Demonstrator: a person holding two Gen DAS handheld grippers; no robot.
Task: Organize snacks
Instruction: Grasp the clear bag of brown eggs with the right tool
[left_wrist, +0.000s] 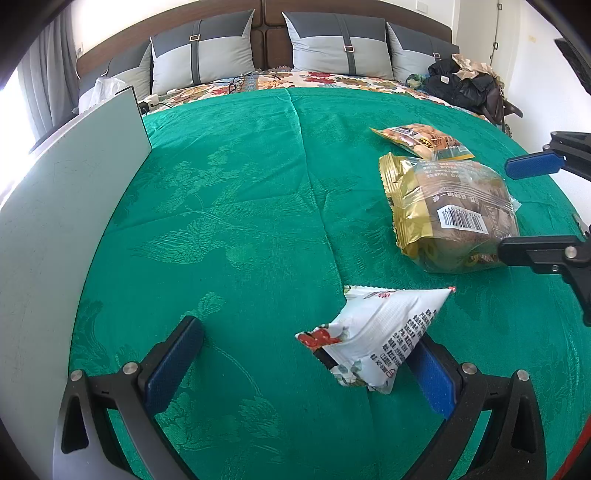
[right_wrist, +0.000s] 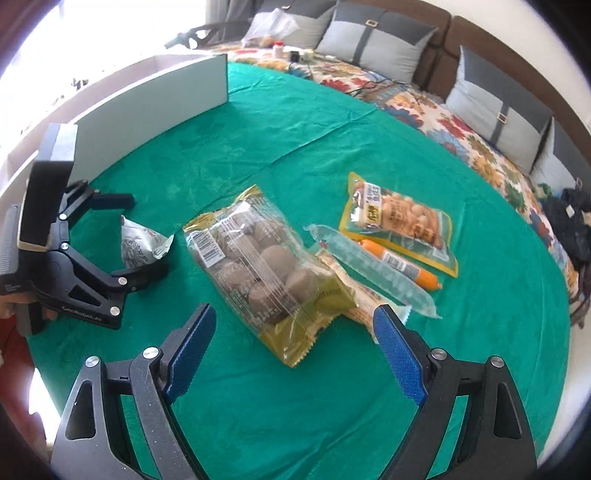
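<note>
Green patterned bedspread (left_wrist: 240, 192) holds snacks. Clear gold-edged bag of brown cakes (right_wrist: 266, 266) hides a yellow packet beneath. Small white foil pouch (left_wrist: 373, 336) just beside it, partly covering left gripper (left_wrist: 306, 369); both jaws wide open, right gripper (right_wrist: 291, 350) empty, over bag's near end.

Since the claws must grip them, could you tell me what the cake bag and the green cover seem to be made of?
Cake bag: thin glossy plastic film, clear with gold ends; it crinkles and reflects light. Green cover: woven cloth, probably damask, slightly shiny; it shows raised floral patterns and creases.
</note>
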